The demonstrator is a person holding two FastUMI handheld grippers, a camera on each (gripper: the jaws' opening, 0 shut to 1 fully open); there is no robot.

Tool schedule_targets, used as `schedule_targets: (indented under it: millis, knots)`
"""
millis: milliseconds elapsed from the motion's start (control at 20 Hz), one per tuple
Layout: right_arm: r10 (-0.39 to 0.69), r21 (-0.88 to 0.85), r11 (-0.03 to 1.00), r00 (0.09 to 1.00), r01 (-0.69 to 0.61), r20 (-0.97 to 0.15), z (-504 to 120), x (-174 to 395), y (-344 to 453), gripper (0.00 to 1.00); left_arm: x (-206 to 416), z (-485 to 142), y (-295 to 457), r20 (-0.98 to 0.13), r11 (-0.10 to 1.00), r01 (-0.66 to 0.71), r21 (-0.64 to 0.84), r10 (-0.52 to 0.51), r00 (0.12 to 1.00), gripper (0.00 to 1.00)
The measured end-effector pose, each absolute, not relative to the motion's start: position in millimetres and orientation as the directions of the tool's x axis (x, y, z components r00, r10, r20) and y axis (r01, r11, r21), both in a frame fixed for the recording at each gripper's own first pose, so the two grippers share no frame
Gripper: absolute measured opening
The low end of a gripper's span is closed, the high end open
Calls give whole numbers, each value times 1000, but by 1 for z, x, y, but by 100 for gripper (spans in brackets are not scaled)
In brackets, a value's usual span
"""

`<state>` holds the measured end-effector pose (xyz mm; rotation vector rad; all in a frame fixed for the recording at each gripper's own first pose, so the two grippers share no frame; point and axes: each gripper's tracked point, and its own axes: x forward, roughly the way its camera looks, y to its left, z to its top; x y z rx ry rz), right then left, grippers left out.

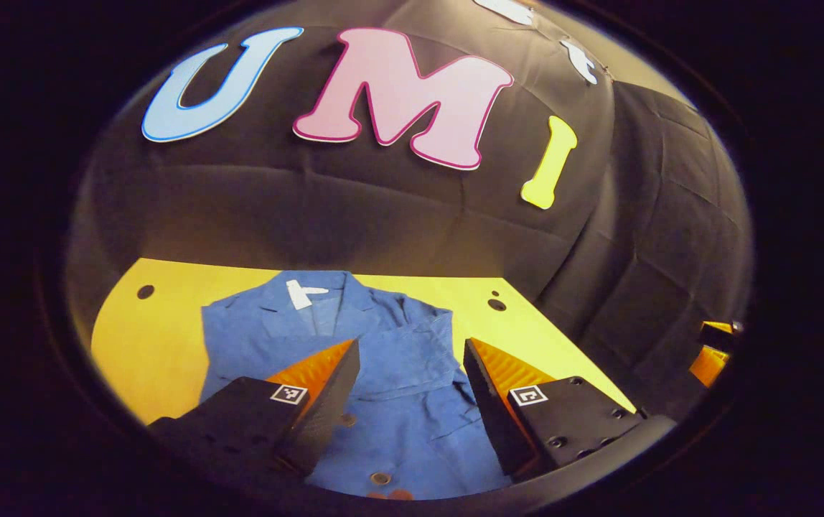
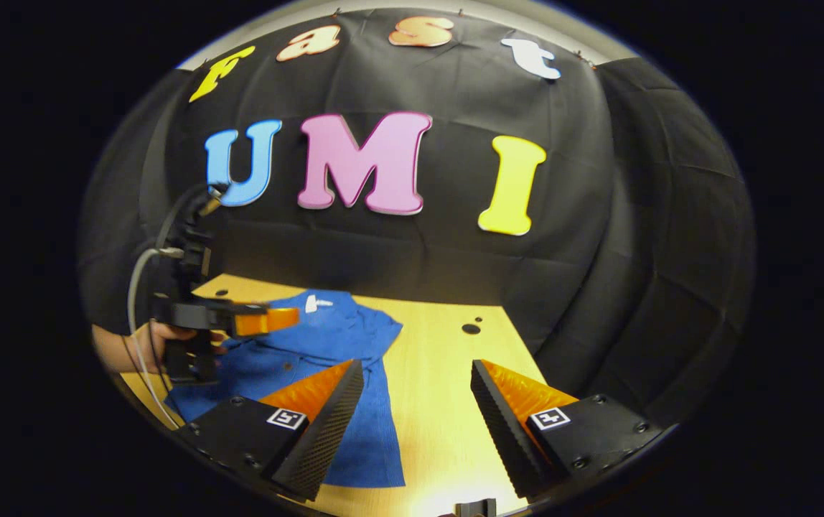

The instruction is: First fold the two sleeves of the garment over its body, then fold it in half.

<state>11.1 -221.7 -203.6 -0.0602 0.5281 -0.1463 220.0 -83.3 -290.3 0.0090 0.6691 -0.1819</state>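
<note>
A blue button-front garment (image 1: 398, 402) lies flat on the yellow table (image 1: 153, 337), collar and white label at the far end. Its sleeves lie folded in over the body. My left gripper (image 1: 412, 345) hovers open above the garment's middle, with nothing between its fingers. In the right gripper view the garment (image 2: 333, 337) lies to the left, and a hand holds the left gripper (image 2: 290, 316) over it. My right gripper (image 2: 418, 364) stands open above bare table (image 2: 441, 373), just right of the garment's right edge, holding nothing.
Small round holes (image 1: 145, 291) (image 1: 497, 304) mark the table's far corners, one also seen as a hole (image 2: 471, 328) in the right gripper view. The black cloth wall closes off the back and right. A grey cable (image 2: 136, 287) hangs from the left gripper.
</note>
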Motion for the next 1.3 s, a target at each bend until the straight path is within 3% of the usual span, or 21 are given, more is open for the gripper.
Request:
schedule_targets:
  millis: [300,450,600,750,950,1100,1150,1200,1250,1300]
  knots:
    - [-20,21,999,737,47,-675,-289,-16,-181,97,60,-307,1,-743,995,44,89,37,668,84]
    - [-10,28,998,603,54,-797,-342,-50,-178,97,-14,-340,40,-830,992,-55,116,127,543,85]
    - [-39,18,995,553,96,-832,-369,-65,-185,99,-56,-379,67,-893,980,-136,142,186,410,85]
    - [-92,-24,989,484,146,-870,-396,-79,-203,99,-56,-398,72,-912,970,-198,140,204,355,85]
    - [-116,-68,989,400,133,-909,-425,-85,-216,98,-55,-402,75,-929,973,-177,150,200,311,86]
    - [-63,-30,994,316,109,-947,-448,-99,-207,99,-54,-401,71,-933,974,-177,140,189,307,85]
    - [-58,-12,991,354,132,-933,-443,-92,-206,99,-53,-401,70,-933,975,-173,141,189,305,83]
    - [-49,3,989,342,151,-939,-445,-90,-206,89,-53,-403,71,-935,975,-170,141,188,301,83]
    - [-56,-1,988,347,157,-936,-441,-91,-207,95,-51,-403,69,-933,977,-166,134,181,311,82]
    - [-47,5,989,346,149,-937,-444,-90,-204,95,-49,-405,66,-935,977,-166,131,178,308,79]
